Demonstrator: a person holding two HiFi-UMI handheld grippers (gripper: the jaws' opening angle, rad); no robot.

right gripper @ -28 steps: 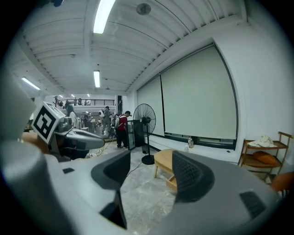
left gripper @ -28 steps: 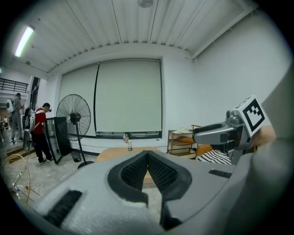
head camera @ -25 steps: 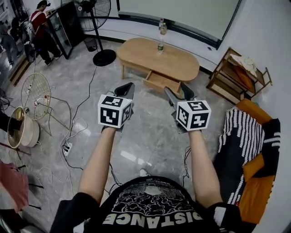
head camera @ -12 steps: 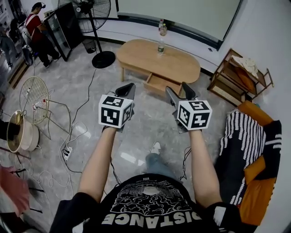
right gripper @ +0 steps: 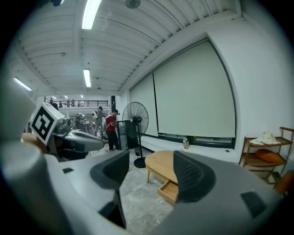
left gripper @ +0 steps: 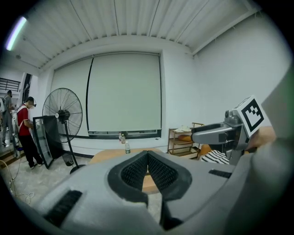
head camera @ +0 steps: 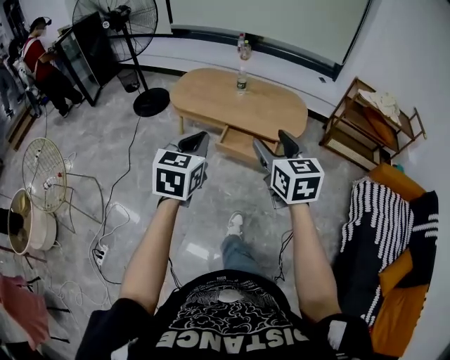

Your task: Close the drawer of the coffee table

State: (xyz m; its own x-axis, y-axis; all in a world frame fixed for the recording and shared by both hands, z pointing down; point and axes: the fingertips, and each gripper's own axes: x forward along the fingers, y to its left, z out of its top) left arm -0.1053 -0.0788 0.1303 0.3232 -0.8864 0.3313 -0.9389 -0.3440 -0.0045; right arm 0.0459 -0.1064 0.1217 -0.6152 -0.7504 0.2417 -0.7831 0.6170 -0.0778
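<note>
The drawer (head camera: 238, 143) is seen pulled out from the near side of the oval wooden surface (head camera: 211, 88), in the upper middle of the head view. It is not touched by either tool.

The left tool (head camera: 197, 140) is held left of centre, and in its own view (left gripper: 147, 153) its two ribbed pads are closed tip to tip, with nothing gripped between them. The right tool (head camera: 273, 140) is held right of centre. In its own view (right gripper: 151, 160) its jaws are set well apart, and nothing is held by them. Through that gap the drawer (right gripper: 169, 191) is seen well beyond the jaws, at the near edge of the surface (right gripper: 165, 165). Each tool is topped by a marker cube (head camera: 178, 172), and both are carried on bare forearms reaching up from the bottom of the frame.

In the head view the drawer lies between the two tool tips and just above them in the picture, though it is well apart from both across the grey floor (head camera: 140, 140). A bottle (head camera: 241, 83) is stood upright on the far part of the surface. Below the tools a shoe (head camera: 234, 223) is planted on the floor.

Further out, a standing fan (head camera: 116, 17) is placed in the upper left. A person (head camera: 42, 63) in a red top is seen at the upper left edge. Cables (head camera: 105, 225) are strewn over the floor at the left. A wooden shelf rack (head camera: 365, 123) is set against the wall at the upper right, and a black-and-white striped cloth (head camera: 376, 225) is draped at the right edge.
</note>
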